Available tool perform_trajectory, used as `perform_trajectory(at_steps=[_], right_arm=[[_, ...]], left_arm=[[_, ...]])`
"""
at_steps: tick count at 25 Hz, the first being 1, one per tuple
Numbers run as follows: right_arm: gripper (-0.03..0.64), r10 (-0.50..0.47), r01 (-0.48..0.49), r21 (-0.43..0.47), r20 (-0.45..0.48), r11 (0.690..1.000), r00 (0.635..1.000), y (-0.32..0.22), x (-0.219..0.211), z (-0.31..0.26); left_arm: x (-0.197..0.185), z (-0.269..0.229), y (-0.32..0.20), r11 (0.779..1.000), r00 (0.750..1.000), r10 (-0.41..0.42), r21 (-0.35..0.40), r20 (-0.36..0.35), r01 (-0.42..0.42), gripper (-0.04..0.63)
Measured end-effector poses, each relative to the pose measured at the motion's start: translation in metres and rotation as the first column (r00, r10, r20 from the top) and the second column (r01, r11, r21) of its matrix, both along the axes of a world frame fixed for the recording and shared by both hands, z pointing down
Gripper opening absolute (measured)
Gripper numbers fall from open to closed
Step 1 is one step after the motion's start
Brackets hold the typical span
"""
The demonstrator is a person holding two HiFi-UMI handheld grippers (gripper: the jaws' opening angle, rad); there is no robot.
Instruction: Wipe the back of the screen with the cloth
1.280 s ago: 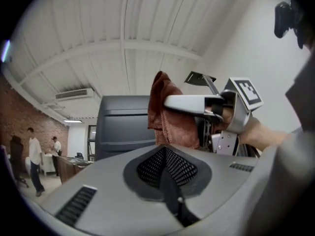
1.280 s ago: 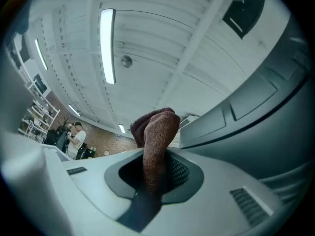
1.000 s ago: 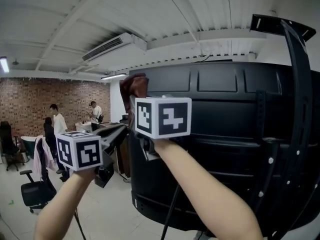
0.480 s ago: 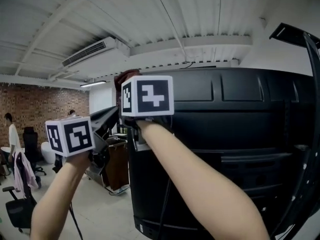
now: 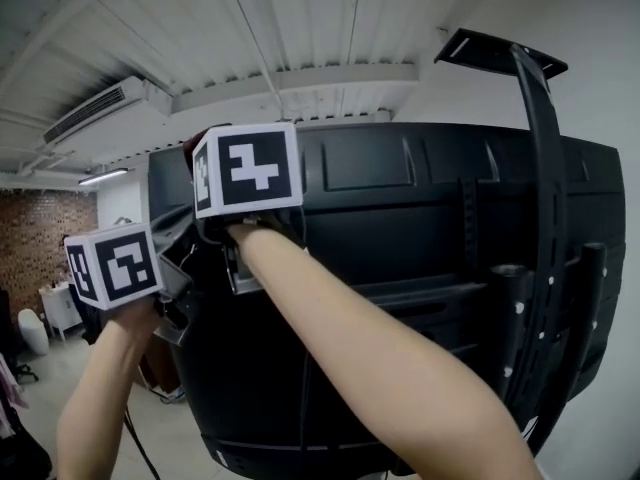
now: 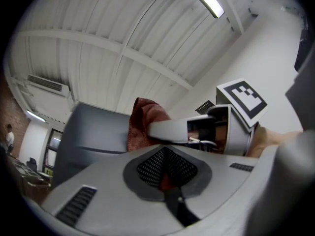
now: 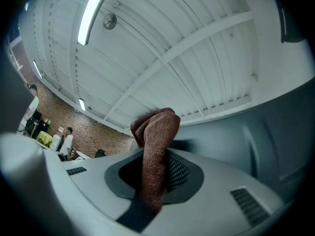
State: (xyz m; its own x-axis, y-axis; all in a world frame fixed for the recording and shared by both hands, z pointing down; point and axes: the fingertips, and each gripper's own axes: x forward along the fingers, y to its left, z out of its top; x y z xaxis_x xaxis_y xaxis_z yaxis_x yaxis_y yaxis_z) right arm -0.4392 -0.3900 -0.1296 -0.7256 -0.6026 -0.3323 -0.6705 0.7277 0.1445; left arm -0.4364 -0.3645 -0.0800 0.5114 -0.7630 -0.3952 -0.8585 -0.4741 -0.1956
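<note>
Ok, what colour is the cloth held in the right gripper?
Reddish-brown. The cloth shows best in the right gripper view, pinched between the jaws.

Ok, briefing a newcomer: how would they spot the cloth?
Find the big black screen back; at its upper left corner is the right gripper. The cloth is the reddish-brown fabric pinched in its jaws, the only soft thing there.

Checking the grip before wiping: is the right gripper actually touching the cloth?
Touching. The right gripper view shows the right gripper shut on the reddish-brown cloth, which stands up from between its jaws.
</note>
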Motion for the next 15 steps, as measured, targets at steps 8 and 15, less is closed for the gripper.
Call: perform_trajectory(at_steps=[8,15], right_arm=[[0.064,0.154,-0.152,-0.037,0.046,0.988,0.987,-0.025,0.128,0.0],[0.064,0.341,-0.335,-0.077,0.095,0.939,0.935,-0.037,0.237,0.006]], left_arm=[[0.116,-0.005,-0.016,0.98,0.98,0.196,-0.016,0.025,-0.196,0.009],[0.198,0.003,-0.02,0.949,0.942,0.316,-0.043,0.114,-0.313,0.009]])
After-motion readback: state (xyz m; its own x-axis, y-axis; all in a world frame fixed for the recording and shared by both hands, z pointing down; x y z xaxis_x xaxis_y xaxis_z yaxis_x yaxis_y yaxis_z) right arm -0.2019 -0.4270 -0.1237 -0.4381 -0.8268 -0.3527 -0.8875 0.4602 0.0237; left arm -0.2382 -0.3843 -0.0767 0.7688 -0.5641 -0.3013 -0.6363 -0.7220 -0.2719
